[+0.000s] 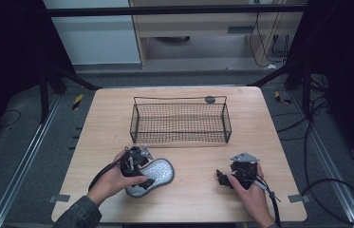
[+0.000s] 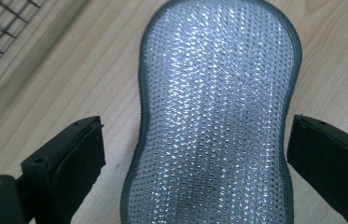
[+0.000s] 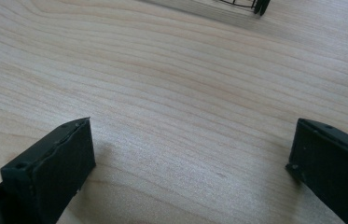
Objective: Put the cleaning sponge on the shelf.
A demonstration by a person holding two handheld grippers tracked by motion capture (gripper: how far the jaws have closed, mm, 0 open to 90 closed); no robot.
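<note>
The sponge (image 2: 216, 116) lies flat on the surface (image 1: 189, 199), between the spread jaws of our left claw (image 2: 195, 154). We fear it slips if we close too high. Our right claw (image 3: 190, 158) is apart, empty.

Table (image 1: 189, 199): light wood.
Basket (image 1: 180, 122): black wire, at the far middle.
Sponge (image 1: 154, 175): silver, under the left gripper (image 1: 139, 178).
Right gripper (image 1: 222, 178): near the front, apart from sponge.
</note>
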